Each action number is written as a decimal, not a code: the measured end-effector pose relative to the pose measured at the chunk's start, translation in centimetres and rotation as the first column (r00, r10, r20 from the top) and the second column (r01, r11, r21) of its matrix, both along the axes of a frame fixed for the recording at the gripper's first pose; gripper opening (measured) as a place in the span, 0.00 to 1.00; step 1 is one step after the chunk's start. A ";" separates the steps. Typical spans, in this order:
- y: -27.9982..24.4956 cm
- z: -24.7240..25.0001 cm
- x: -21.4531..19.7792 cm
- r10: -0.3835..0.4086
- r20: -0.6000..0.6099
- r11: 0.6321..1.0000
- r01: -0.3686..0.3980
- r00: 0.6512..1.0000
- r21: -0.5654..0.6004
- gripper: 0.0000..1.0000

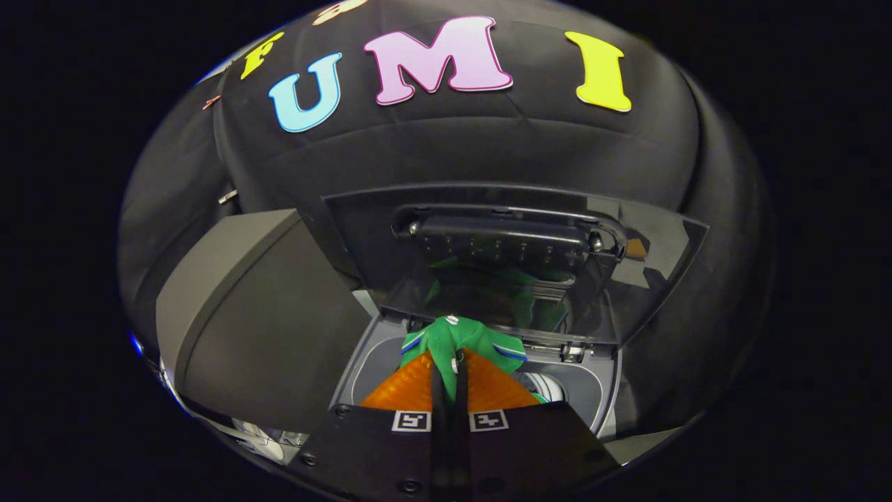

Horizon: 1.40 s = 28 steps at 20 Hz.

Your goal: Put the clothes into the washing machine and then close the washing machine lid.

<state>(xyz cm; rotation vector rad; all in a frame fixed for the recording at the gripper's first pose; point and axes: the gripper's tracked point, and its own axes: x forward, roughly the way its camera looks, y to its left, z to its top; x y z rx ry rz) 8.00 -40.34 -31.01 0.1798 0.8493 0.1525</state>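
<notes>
The tool point(449, 373) pinches a green garment point(463, 338) with blue-and-white trim between its orange fingers point(411, 390), holding it over the washing machine's open tub point(592, 394), probably so it falls inside once let go. The dark lid point(516, 265) stands propped upright behind, mirroring the green cloth.

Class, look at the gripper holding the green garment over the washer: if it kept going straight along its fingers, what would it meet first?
Probably the raised washing machine lid. The gripper, shut on the green garment, points over the open tub toward the lid's glossy underside; depth is unclear.
</notes>
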 end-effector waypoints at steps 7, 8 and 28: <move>0.3 -2.8 -1.0 -0.013 -0.070 1.000 0.012 0.997 -0.013 0.06; 0.3 -3.2 -1.3 -0.012 -0.080 1.000 0.010 0.997 -0.019 0.05; 0.0 -11.9 -4.2 -0.073 -0.233 0.996 0.083 0.970 0.034 0.77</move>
